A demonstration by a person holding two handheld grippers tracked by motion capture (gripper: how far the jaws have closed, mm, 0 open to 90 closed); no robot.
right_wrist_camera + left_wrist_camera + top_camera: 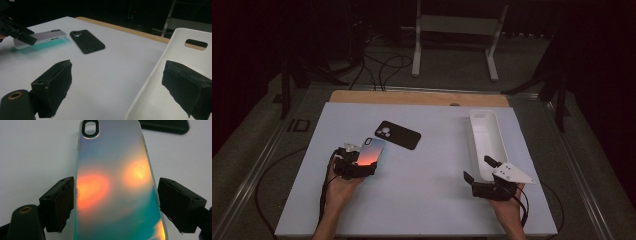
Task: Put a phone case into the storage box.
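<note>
We look down on a white bench (422,200) in a dark room, with a person's forearms coming in from the near edge, each hand holding a set of tongs. We take the white tray (486,140) as our landmark: a long, narrow, empty tray lying on the right part of the bench, its length running away from the person. Well to the left of the tray lies a black phone case (398,134), flat on the bench with its camera cut-out showing. Further left of the tray and nearer the person, the left tongs (357,167) meet an iridescent phone case (371,151) that shimmers orange, blue and teal. In the left gripper view the iridescent phone case (117,185) runs up between the two black jaws, its oval camera opening at the far end; the left jaw touches its edge, while the right jaw stands just beside the other edge with a thin gap showing, so the left tongs (117,205) are spread about the case's width and not clearly clamped on it. The right tongs (482,170) sit at the tray's near end, jaws wide apart with nothing between them. In the right gripper view the right tongs (116,87) straddle the tray's near wall (147,85), one jaw over the bench and the other over the tray's inside.
</note>
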